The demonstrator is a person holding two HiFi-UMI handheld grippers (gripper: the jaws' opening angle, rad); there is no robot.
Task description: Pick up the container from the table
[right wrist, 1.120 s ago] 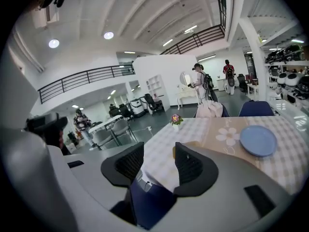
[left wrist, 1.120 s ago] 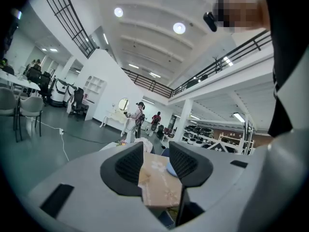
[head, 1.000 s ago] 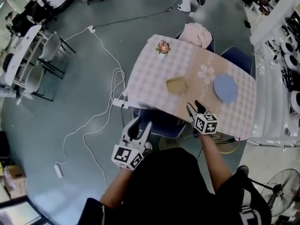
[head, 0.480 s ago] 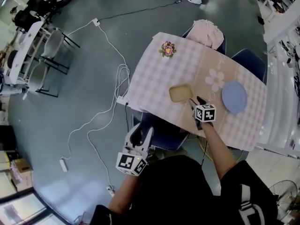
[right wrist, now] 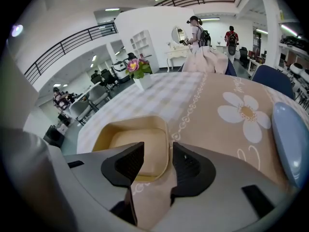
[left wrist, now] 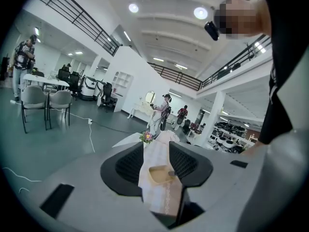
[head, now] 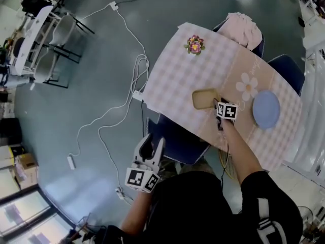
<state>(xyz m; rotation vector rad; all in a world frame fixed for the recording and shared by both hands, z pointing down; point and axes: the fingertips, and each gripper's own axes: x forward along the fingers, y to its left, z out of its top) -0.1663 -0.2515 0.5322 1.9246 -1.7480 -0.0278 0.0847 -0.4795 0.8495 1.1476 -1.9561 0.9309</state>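
Likely light, stiff plastic: pinch container [right wrist: 120, 140] by its right wall, which right gripper [right wrist: 155, 154] straddles w/ jaws apart; left gripper [left wrist: 155, 152] gapes empty, near left.

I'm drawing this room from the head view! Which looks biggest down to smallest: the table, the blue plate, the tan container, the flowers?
1. table
2. plate
3. container
4. flowers, only a little smaller than the container

They all sit on one table, so nearness to the camera hardly changes this.
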